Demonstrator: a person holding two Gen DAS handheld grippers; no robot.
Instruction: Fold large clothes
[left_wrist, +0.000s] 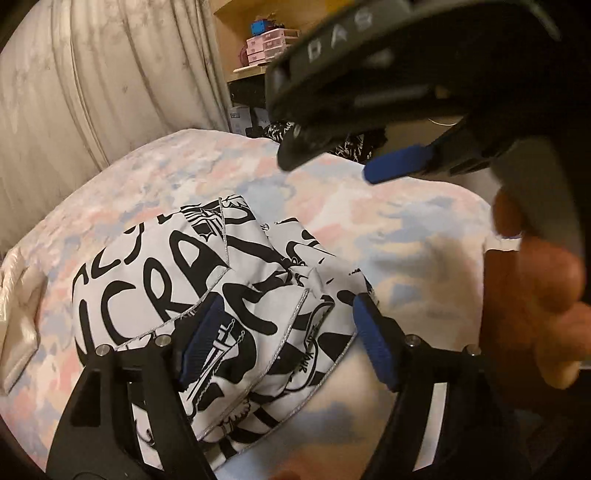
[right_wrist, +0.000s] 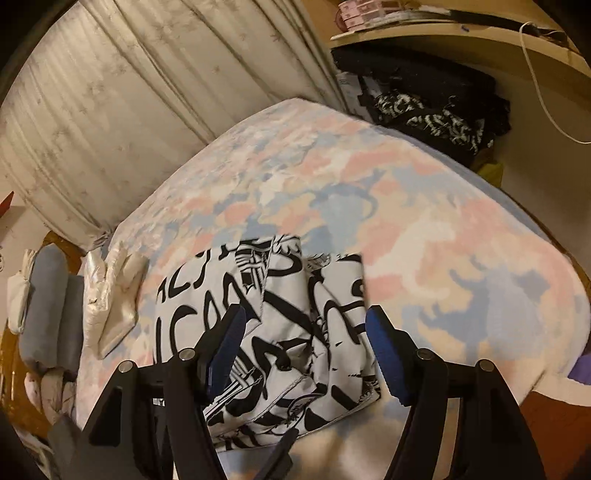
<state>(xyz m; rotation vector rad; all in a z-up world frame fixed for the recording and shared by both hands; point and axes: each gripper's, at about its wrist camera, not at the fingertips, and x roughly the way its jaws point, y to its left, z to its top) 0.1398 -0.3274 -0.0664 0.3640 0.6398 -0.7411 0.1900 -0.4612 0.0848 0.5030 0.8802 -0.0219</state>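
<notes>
A white garment with bold black lettering (left_wrist: 207, 295) lies folded into a compact bundle on the pastel bedspread (left_wrist: 332, 206); it also shows in the right wrist view (right_wrist: 280, 332). My left gripper (left_wrist: 284, 339) is open, its blue pads spread just above the bundle, holding nothing. My right gripper (right_wrist: 306, 347) is open above the same bundle, holding nothing. In the left wrist view the right gripper (left_wrist: 332, 162) hangs above at the upper right, with the person's hand (left_wrist: 532, 280) on it.
A pleated curtain (right_wrist: 129, 110) hangs behind the bed. A white padded item (right_wrist: 110, 295) lies at the bed's left edge, with grey rolled cloth (right_wrist: 48, 302) beyond. A dark patterned garment (right_wrist: 436, 122) sits under a wooden shelf (right_wrist: 461, 40) at the far right.
</notes>
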